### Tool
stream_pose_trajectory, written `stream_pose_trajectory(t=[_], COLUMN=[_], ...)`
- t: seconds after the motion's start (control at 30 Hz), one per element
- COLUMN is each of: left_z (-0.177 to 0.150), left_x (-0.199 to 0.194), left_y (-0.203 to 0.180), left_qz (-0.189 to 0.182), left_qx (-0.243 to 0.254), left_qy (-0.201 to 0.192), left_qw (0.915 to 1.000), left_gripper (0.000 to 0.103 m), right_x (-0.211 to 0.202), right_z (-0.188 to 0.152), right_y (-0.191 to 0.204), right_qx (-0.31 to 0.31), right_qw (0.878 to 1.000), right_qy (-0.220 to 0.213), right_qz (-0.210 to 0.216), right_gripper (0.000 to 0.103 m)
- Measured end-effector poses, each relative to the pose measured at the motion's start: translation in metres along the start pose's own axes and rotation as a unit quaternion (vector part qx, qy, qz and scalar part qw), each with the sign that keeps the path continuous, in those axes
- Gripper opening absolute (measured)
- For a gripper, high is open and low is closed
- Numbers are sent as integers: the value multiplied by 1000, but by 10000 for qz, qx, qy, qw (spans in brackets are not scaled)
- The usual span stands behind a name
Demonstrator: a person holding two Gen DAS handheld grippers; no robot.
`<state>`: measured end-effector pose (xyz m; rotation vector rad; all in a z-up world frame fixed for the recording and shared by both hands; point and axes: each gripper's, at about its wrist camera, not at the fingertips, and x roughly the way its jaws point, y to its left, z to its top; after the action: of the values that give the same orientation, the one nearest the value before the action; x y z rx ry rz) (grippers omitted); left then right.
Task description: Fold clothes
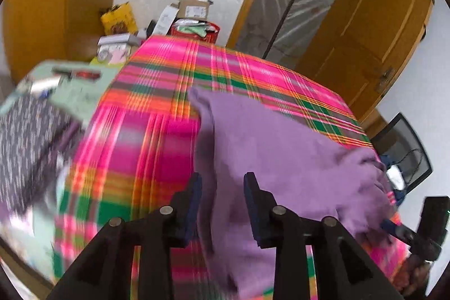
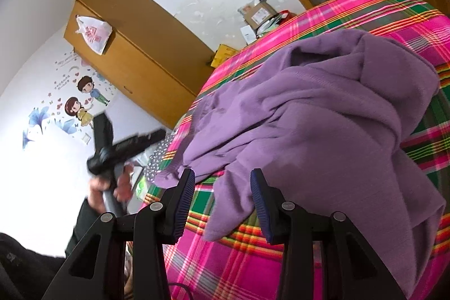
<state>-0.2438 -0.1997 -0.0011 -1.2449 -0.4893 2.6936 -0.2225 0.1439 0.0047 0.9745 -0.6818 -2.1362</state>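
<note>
the left gripper (image 1: 222, 204) is hanging over the near part of the purple garment (image 1: 281, 153), its jaws standing wide apart with purple cloth lying loose between and under them; the pads are not pressing on it, though the view is blurred. the right gripper (image 2: 222, 201) is also standing wide open, a hanging flap of the same purple garment (image 2: 323, 114) drooping between its fingers (image 2: 185, 198) without being pinched. the garment is lying crumpled in soft folds on a pink, green and orange plaid cover (image 1: 157, 108), bunched toward the edge nearest the right gripper. in the right wrist view a person's hand (image 2: 109, 187) is gripping the handle of the other gripper off to the left, beyond the cover's edge. farther off, cardboard boxes (image 1: 194, 9) and a yellow bag (image 1: 118, 18) are sitting against a white wall, beside a wooden cabinet (image 2: 135, 52) with a white plastic bag (image 2: 94, 33) lying on it.
</note>
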Motion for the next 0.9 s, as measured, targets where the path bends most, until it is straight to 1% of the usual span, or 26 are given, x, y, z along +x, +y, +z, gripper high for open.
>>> stream_pose_trajectory(t=[0.17,0.3,0.4,0.53,0.7,0.8,0.83,0.87,0.9], left_z=[-53,-76,-81,-81,-81,-78,-77,-76,-75], left_x=[-21,-24,-21,-16,1,8,9,10,12], left_y=[13,16,14,10,14,10,9,7,5], left_qz=[-133,-231,-337,-547,-614,-716,-722,-728,-719], left_qx=[-658,-923,-986,-1051,-1217,-1259,-1265,-1258,-1253], left_qy=[28,73,86,79,191,202,190,176,169], left_qw=[9977,9954,9945,9929,9905,9893,9892,9892,9894], left_gripper=[36,36,37,37,37,37,36,30,19], right_x=[0,-1,2,14,39,48,50,52,53], right_z=[-6,-14,-18,-25,-34,-37,-37,-38,-39], right_y=[7,6,8,17,17,20,21,22,24], right_qx=[-74,-63,-103,-438,-638,-758,-822,-879,-936], right_qw=[9999,9998,9995,9969,9915,9885,9874,9865,9856], right_qy=[72,160,273,531,948,1074,1092,1098,1104], right_qz=[2,-50,-122,-373,-623,-755,-802,-838,-874], right_gripper=[43,43,43,43,43,43,43,43,43])
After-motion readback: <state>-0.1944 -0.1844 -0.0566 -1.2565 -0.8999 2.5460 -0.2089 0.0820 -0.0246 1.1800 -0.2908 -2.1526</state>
